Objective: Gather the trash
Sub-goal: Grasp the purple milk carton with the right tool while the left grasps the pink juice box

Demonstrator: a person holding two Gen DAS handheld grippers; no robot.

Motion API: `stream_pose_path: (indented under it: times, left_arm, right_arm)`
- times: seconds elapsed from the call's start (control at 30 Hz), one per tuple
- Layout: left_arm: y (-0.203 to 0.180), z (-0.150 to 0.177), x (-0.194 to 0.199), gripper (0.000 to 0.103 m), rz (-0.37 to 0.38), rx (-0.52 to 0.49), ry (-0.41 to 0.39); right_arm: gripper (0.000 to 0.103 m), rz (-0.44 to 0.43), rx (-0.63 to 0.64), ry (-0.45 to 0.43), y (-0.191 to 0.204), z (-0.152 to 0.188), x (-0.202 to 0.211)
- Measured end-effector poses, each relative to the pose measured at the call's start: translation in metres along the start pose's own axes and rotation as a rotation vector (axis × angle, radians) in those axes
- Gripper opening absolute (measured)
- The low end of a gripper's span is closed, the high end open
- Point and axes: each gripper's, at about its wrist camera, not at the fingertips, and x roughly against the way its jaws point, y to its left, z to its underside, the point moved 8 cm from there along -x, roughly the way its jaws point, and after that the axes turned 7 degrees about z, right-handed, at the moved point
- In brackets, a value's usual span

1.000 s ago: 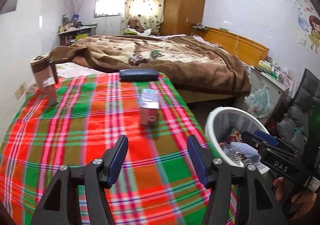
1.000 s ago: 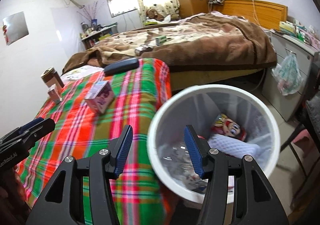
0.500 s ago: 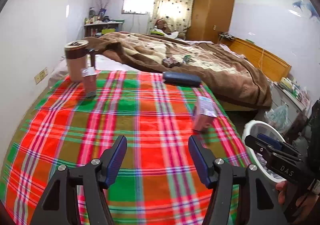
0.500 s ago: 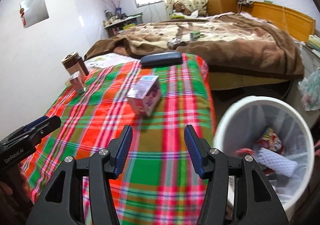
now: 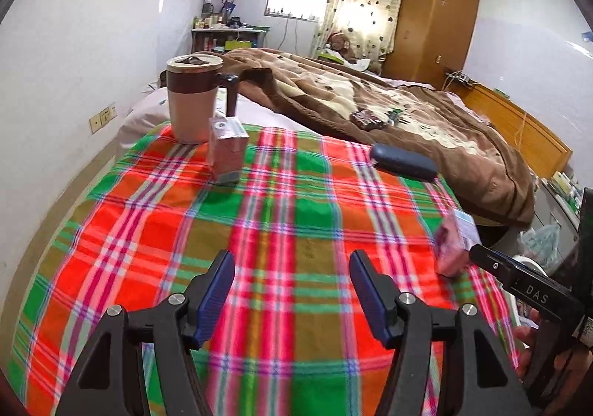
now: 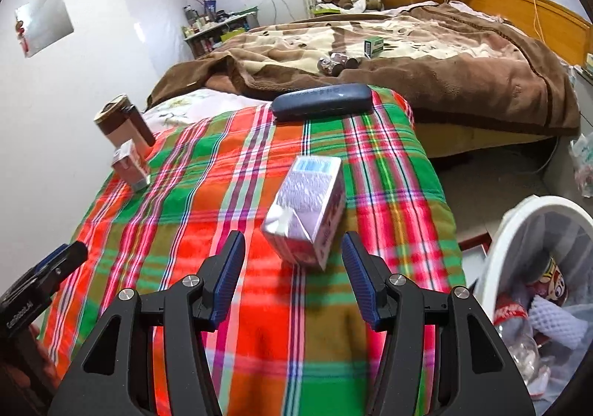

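I am swinging both empty, wide claws, right claw (image 6: 292, 277) and left claw (image 5: 292, 290), from the bin (image 6: 496, 268) toward the cartons, the near carton (image 6: 304, 208) now lining up for pickup.

We see a woven plaid cloth (image 6: 259, 171) in red, green and orange, matt and soft, covering the table. The nearer carton (image 6: 305, 210) looks like coated paper with a silvery, glossy top; the smaller carton (image 5: 227, 151) has the same shiny fold. The mug (image 5: 192, 99) seems smooth plastic, semi-gloss, with a clear lid. The dark case (image 6: 321, 101) is matt and finely textured. The blanket (image 6: 426, 56) on the bed is thick brown fleece, fuzzy. The headboard (image 6: 533, 14) and wardrobe (image 5: 435, 21) are varnished wood. The bin (image 6: 507, 242) is smooth white plastic. Both grippers are matt black plastic with ribbed blue pads (image 6: 229, 273) and bright metal screws (image 6: 189, 281).
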Motion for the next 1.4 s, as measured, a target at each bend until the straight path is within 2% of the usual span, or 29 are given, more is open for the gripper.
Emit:
stream_pose_path:
  times: [0.17,0.27,0.37,0.43,0.57,0.6,0.63,0.67,0.8,0.9,1.0,1.17,1.27,1.4]
  left_arm:
    - [0.03,-0.019,-0.021,0.064,-0.017,0.049,0.005]
    - [0.046,-0.029,-0.033,0.065,-0.006,0.09,0.019]
    - [0.06,-0.039,-0.045,0.066,-0.04,0.097,0.018]
    - [0.067,-0.045,-0.052,0.067,-0.033,0.112,0.022]
    - [0.079,-0.057,-0.067,0.067,-0.067,0.102,0.018]
    - [0.08,-0.058,-0.07,0.067,-0.068,0.104,0.023]
    - [0.081,-0.061,-0.076,0.067,-0.063,0.104,0.027]
    - [0.081,-0.063,-0.079,0.067,-0.066,0.096,0.027]
    - [0.082,-0.074,-0.094,0.067,-0.138,0.031,0.01]
    - [0.082,-0.079,-0.11,0.067,-0.144,0.029,0.025]
    - [0.085,-0.082,-0.123,0.067,-0.188,0.013,0.027]
    - [0.097,-0.089,-0.141,0.067,-0.259,0.044,0.022]
    - [0.101,-0.094,-0.149,0.067,-0.277,0.047,-0.001]
    - [0.104,-0.094,-0.162,0.067,-0.291,0.052,0.012]
  right_arm:
    - [0.056,0.081,0.022,0.033,0.002,-0.001,-0.02]
    - [0.056,0.166,0.04,0.035,-0.001,-0.003,-0.028]
    - [0.056,0.175,0.037,0.052,-0.003,-0.005,-0.035]
    - [0.056,0.186,0.023,0.056,-0.005,-0.007,-0.038]
    - [0.056,0.173,0.0,0.06,-0.003,-0.007,-0.043]
    - [0.051,0.176,-0.001,0.053,-0.003,-0.006,-0.044]
    - [0.042,0.181,0.0,0.048,-0.003,-0.006,-0.045]
    - [0.038,0.185,0.0,0.047,-0.002,-0.006,-0.046]
    - [0.038,0.143,-0.008,0.042,0.003,-0.007,-0.048]
    - [0.038,0.12,-0.004,0.045,0.008,-0.005,-0.049]
    - [0.038,0.111,-0.004,0.04,0.01,-0.004,-0.049]
    - [0.038,0.089,-0.006,0.044,0.013,-0.002,-0.05]
    - [0.038,0.08,-0.009,0.048,0.014,-0.001,-0.05]
    - [0.038,0.067,-0.022,0.052,0.013,0.0,-0.051]
